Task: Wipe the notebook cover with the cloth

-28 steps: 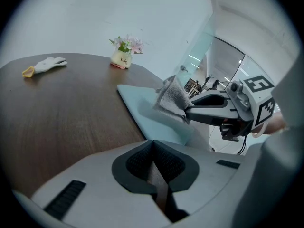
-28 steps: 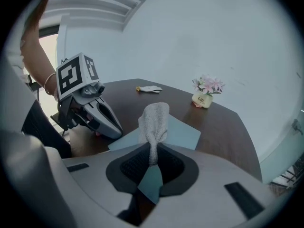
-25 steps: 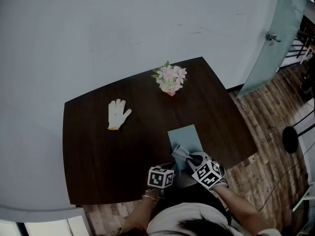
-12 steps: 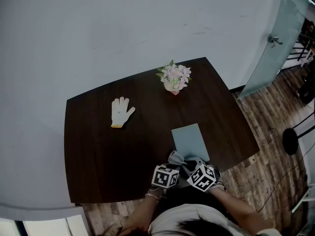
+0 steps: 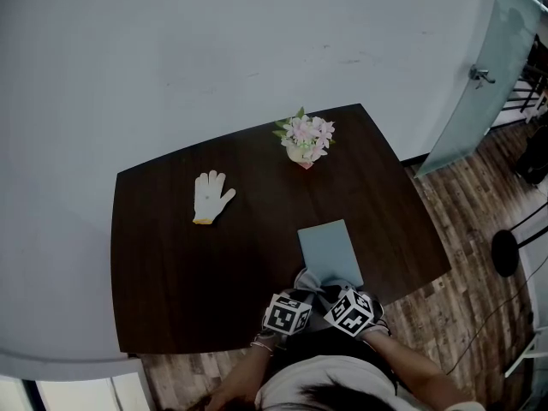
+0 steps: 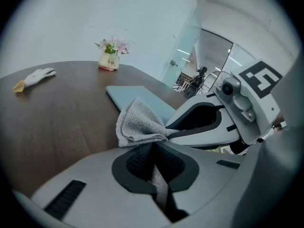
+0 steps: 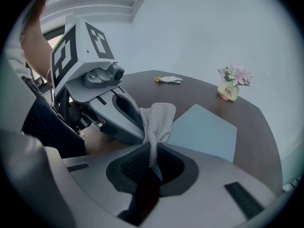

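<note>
Right gripper (image 7: 151, 161) pinches cloth (image 7: 158, 118) near notebook (image 7: 205, 133).

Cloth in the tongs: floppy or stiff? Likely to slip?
Likely floppy: the cloth bunches and droops above the right tongs. Probably light, since a pinch on one narrow fold holds it up. Its coarse weave should resist slipping.

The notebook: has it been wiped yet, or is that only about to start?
Done: the cloth is picked up, pinched in the shut right gripper. In hand: it is at the near edge of the notebook, with the shut left gripper beside it. Left: wiping the cover; whether any of it has been wiped, the pictures do not show.
</note>
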A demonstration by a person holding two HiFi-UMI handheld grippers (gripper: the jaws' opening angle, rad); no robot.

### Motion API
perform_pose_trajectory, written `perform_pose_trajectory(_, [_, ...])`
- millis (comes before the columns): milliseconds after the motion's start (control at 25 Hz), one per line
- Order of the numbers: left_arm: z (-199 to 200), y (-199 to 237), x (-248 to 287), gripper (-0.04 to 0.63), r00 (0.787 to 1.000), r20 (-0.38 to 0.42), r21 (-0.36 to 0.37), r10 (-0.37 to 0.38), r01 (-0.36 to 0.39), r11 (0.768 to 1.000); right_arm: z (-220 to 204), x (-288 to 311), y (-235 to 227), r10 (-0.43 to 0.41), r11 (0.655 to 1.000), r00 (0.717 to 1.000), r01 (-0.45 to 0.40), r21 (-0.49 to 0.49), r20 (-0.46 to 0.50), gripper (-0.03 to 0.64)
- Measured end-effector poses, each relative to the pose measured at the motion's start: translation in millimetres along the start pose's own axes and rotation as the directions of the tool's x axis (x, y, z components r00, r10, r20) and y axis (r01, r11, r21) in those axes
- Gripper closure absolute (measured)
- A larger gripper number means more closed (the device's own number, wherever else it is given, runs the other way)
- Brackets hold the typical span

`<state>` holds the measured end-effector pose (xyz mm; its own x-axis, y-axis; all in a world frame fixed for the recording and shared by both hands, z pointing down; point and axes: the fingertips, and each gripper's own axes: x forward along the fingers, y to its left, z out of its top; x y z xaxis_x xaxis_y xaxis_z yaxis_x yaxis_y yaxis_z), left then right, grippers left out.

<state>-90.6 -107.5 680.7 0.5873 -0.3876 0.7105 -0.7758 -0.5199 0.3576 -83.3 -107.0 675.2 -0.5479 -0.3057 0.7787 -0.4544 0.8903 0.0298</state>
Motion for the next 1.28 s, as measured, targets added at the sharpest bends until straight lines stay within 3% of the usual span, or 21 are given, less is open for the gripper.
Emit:
perform_pose_trajectory(440, [6, 3, 0, 0.577, 1.000, 0.022, -0.062, 0.023, -0.021, 0.998, -10, -7, -11, 0.019, 0.998, 1.000, -0.020, -0.054, -0.022, 0.569])
perform_pose_trajectory(1280, [6, 1, 7, 0.577, 0.995, 0.014, -0.062, 0.100, -0.099, 0.993, -50, -36, -46, 0.001, 0.999, 1.000, -0.002, -0.042, -0.015, 0.569])
